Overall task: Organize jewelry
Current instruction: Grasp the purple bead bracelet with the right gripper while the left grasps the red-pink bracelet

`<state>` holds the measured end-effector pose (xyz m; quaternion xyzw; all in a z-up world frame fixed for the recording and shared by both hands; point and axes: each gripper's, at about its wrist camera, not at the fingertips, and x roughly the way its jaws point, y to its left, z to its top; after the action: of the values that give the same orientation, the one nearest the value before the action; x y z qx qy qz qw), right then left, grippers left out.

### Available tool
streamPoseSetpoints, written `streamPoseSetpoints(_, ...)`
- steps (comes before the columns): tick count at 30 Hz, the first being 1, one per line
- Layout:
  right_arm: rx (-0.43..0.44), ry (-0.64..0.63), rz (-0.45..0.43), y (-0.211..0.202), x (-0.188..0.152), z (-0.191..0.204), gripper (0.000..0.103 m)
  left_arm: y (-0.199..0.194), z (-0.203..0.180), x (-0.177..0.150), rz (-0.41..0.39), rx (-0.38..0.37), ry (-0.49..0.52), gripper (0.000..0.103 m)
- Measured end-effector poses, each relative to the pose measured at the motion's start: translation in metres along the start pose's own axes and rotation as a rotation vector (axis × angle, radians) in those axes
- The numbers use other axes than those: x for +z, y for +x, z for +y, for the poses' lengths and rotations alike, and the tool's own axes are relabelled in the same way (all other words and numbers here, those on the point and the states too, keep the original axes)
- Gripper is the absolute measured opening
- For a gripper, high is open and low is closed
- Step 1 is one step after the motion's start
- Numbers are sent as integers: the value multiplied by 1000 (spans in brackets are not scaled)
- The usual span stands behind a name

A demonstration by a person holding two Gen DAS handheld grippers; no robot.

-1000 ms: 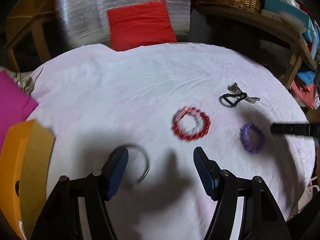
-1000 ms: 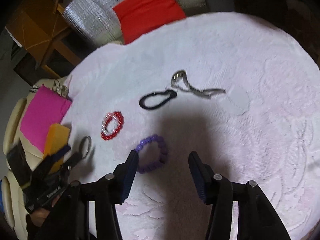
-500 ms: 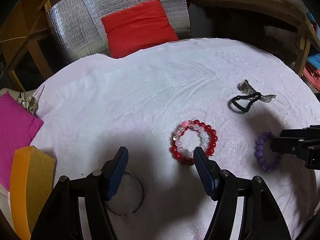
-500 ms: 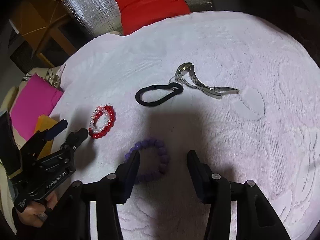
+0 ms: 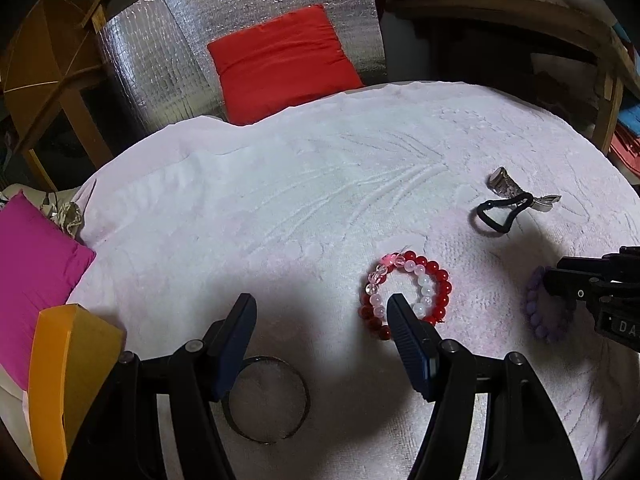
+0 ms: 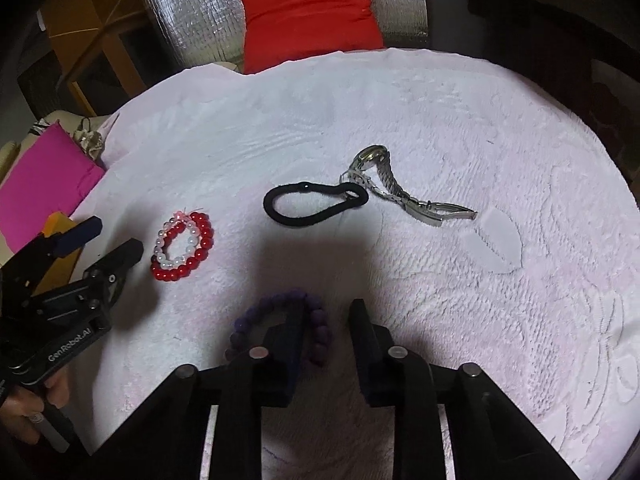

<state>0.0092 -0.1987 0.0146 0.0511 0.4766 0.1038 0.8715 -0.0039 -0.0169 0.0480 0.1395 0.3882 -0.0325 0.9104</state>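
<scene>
Two grippers spread-fingered over beads: the right gripper (image 6: 326, 316) straddles the purple bracelet (image 6: 316, 330) (one finger inside the loop), the left gripper (image 5: 320, 312) near the red-and-white bracelet (image 5: 406, 294); closing carelessly could flick round beads away.

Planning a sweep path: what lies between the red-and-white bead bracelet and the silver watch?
The black hair tie lies between the red-and-white bead bracelet and the silver watch, its right end meeting the watch band; clearest in the right wrist view.
</scene>
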Motion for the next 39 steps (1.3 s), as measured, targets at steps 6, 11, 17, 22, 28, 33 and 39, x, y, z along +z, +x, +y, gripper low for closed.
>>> streamPoseSetpoints(6, -3, 14, -11, -1, 1, -1, 13, 2, -1, 0, 3, 2, 4, 68)
streamPoseSetpoints(11, 1, 21, -13, 0, 3, -2, 12, 2, -1, 0, 3, 5, 3, 68)
streamPoseSetpoints(17, 10, 33, -17, -1, 4, -3, 12, 2, 0, 0, 3, 9, 3, 68)
streamPoseSetpoints(22, 18, 40, -23, -3, 5, -3, 12, 2, 0, -1, 4, 13, 4, 68)
streamPoseSetpoints(28, 23, 46, -33, -5, 6, -3, 12, 3, 1, -1, 3, 19, 1, 68)
streamPoseSetpoints(33, 36, 61, -45, -8, 8, -4, 12, 6, 4, -1, 8, 15, -1, 68)
streamPoseSetpoints(39, 58, 90, -52, -13, 9, -12, 12, 17, 30, 2, -2, -181, -101, 68)
